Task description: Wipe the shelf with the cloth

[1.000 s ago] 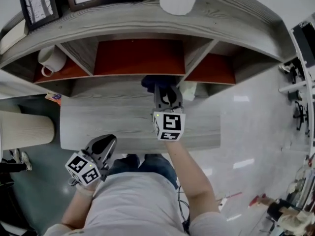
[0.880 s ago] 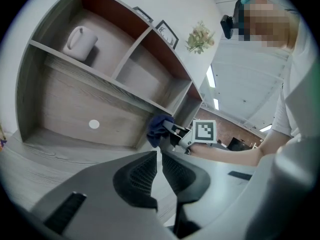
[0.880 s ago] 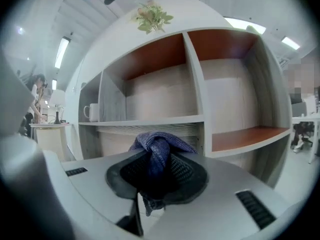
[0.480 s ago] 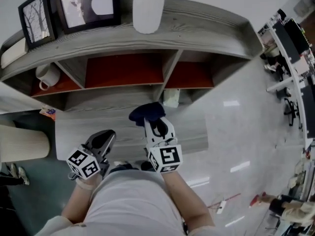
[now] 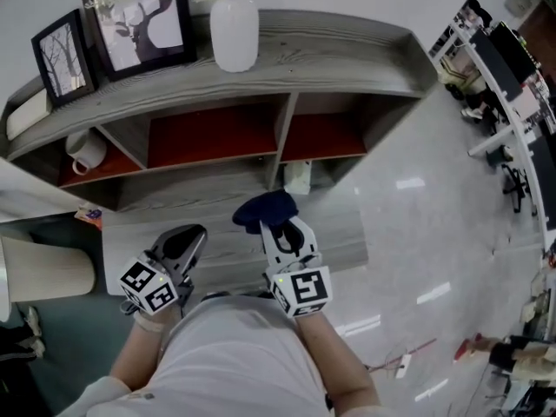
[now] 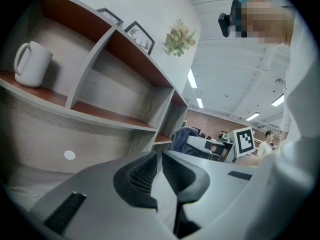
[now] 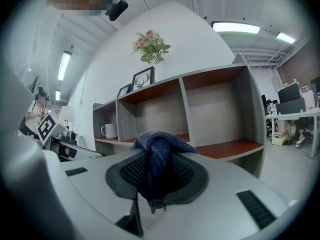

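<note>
jaws of the right gripper [image 7: 158, 176] are clamped on the blue cloth [image 7: 161, 143], those of the left gripper [image 6: 160, 158] pressed together.

Bright ceiling light — fisheye-warped edges

Grey wooden shelf [image 5: 347, 55] before me, white vase [image 5: 234, 31] and two framed pictures [image 5: 143, 24] on top, white mug [image 5: 85, 150] in leftmost compartment.

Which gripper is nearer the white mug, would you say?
Left. The left gripper hangs in front of the mug; the right gripper, holding the cloth, is farther right.
</note>
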{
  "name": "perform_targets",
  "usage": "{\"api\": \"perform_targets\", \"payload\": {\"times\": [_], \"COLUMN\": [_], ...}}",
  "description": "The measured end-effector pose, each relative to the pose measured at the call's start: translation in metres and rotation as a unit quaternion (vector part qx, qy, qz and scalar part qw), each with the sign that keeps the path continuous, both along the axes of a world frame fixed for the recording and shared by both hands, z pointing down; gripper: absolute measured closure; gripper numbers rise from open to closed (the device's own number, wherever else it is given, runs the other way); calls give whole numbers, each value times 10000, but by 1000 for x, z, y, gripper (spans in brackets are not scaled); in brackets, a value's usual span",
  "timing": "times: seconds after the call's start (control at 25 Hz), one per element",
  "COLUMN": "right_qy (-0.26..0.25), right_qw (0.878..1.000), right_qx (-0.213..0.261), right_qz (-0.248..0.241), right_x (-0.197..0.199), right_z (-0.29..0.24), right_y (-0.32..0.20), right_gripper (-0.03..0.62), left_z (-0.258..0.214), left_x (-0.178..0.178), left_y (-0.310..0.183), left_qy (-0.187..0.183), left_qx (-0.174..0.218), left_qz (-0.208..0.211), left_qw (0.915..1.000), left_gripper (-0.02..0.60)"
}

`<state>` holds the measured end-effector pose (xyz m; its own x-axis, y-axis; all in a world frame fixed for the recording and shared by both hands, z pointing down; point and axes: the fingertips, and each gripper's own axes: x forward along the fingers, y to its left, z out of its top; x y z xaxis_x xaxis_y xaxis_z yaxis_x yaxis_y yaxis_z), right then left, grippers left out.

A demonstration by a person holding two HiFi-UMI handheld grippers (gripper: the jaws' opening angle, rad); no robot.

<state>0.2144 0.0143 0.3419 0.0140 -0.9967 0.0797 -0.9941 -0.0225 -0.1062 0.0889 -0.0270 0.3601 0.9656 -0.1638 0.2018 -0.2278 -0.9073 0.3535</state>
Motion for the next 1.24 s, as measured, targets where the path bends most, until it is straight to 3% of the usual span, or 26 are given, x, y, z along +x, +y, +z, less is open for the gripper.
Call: {"api": "perform_targets", "payload": {"times": [0.36,1.24], "right_qy": [57,-23], "right_qw": [9993,9993], "right_qx": [-257,-377], "right_qz": [279,59], "right_x": [9,-3], "right_z": [10,19], "right_y": [9,-4], "right_gripper": [511,511], "left_z": [-6,-5], "left_x": [8,-9], "left_y": [4,-9], "left_qy": [-18,-77], "left_qx": [187,197], "left_qz": [147,-40], "left_qw": [9997,9998], "left_gripper": [539,538]}}
